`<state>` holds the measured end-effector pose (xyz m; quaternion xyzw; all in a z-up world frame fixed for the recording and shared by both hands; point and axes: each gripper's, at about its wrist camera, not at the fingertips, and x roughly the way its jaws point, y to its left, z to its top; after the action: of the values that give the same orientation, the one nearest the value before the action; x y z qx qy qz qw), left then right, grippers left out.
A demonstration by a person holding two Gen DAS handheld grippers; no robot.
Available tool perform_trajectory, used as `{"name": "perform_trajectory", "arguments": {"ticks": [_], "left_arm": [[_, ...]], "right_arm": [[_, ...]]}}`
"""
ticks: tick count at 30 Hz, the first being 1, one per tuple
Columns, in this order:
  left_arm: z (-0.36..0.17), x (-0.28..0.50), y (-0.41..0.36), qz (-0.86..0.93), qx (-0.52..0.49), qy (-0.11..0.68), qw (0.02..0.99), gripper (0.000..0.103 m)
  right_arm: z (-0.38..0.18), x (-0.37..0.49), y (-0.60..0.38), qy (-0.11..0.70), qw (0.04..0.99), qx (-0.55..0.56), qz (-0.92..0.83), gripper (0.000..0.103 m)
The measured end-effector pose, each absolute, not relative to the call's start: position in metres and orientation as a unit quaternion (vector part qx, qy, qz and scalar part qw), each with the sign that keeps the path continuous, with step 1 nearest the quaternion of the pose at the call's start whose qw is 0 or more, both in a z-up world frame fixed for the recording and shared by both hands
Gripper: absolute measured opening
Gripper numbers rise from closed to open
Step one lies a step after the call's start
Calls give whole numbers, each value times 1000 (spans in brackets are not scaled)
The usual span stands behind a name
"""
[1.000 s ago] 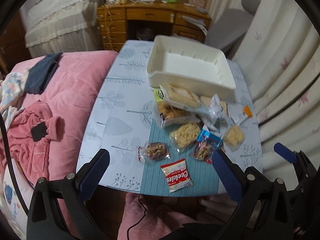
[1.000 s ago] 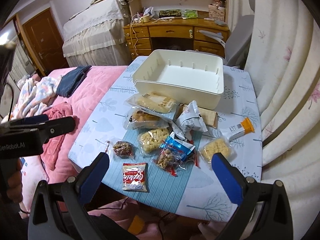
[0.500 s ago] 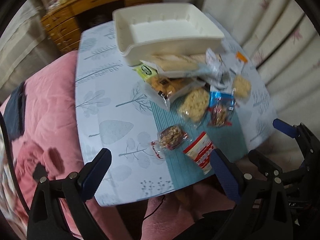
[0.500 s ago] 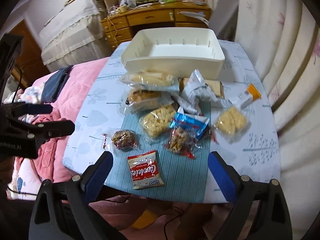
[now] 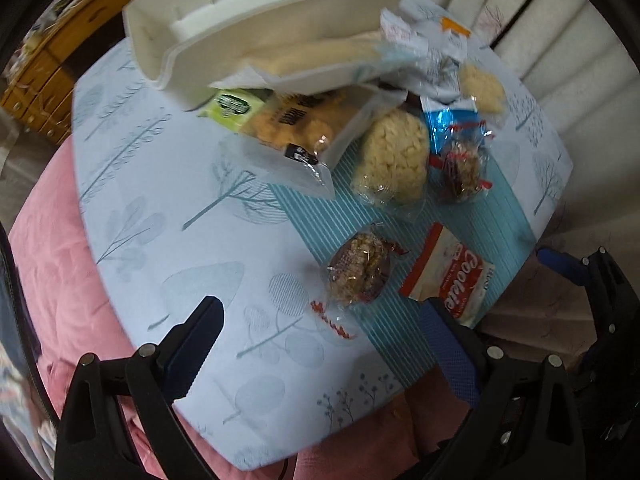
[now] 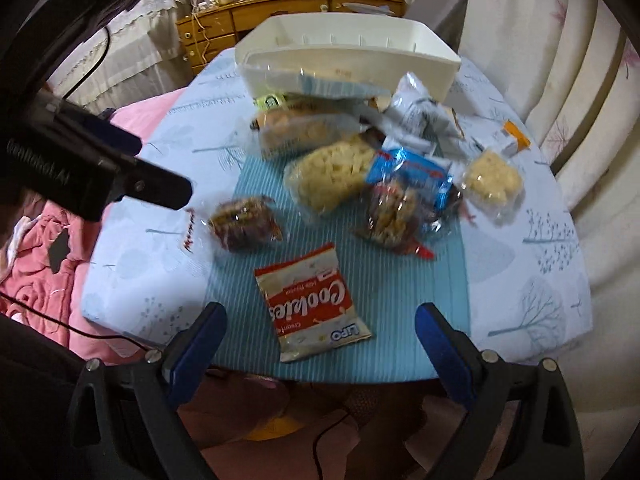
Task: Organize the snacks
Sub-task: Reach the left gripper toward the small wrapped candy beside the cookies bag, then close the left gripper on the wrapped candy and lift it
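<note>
The snacks lie in a loose heap ahead of both tools. Nearest the right tool (image 6: pixel 320 344), just beyond its fingertips, is a flat red-and-white cookie packet (image 6: pixel 312 300). Farther out and toward its left sits a round nut cake in crinkled clear wrap (image 6: pixel 246 220). Beyond that lie a lumpy pale puffed-rice block (image 6: pixel 332 176) and a blue-topped wrapper holding a dark cake (image 6: pixel 400 200). A smaller pale block (image 6: pixel 490 180) lies off to the right. At the far side stands a white plastic bin (image 6: pixel 360 60) with ribbed inner walls, open at the top, with flat clear bags leaning against its near wall.

The right tool's jaws stand wide with nothing between them, having just eased in slightly. The left tool (image 5: pixel 320 352) is also wide and empty, poised above the nut cake (image 5: pixel 358 272).

Everything rests on a tabletop (image 6: pixel 520 280) covered in pale blue cloth printed with trees, with a striped teal mat (image 6: pixel 380 280) under the nearer snacks. A pink quilted bed (image 5: pixel 52 260) lies to the left, pale pleated curtains (image 6: pixel 560 40) to the right, and a wooden dresser (image 6: pixel 280 4) beyond the bin.

Motion blur smears the labels on the far packets, and the bags against the bin overlap too much to separate.
</note>
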<state>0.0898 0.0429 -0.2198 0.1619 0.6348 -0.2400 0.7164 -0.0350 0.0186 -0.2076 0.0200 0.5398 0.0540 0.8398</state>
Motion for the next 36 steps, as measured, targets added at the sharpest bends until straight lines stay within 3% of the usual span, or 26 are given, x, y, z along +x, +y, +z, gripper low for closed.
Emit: {"name": "perform_trajectory", "arguments": {"ticks": [5, 14, 20, 22, 28, 32, 36], "left_arm": [[-246, 96, 33, -255, 168, 643, 702, 94], [-286, 106, 20, -267, 176, 661, 679, 87], [-295, 104, 9, -276, 196, 654, 677, 77], [-293, 106, 7, -280, 196, 649, 679, 66], [-290, 113, 15, -266, 174, 655, 686, 44], [-290, 115, 21, -260, 153, 665, 683, 41], [-296, 121, 32, -257, 119, 678, 678, 35]], "right_arm": [[-232, -37, 27, 546, 837, 18, 31, 89], [-258, -32, 35, 548, 837, -2, 7, 88], [-268, -20, 39, 551, 835, -9, 17, 86], [-268, -16, 39, 551, 834, -5, 17, 84], [-268, -7, 36, 563, 826, 22, 23, 74], [-266, -3, 36, 567, 823, 25, 16, 57], [-263, 3, 23, 575, 816, 51, 5, 50]]}}
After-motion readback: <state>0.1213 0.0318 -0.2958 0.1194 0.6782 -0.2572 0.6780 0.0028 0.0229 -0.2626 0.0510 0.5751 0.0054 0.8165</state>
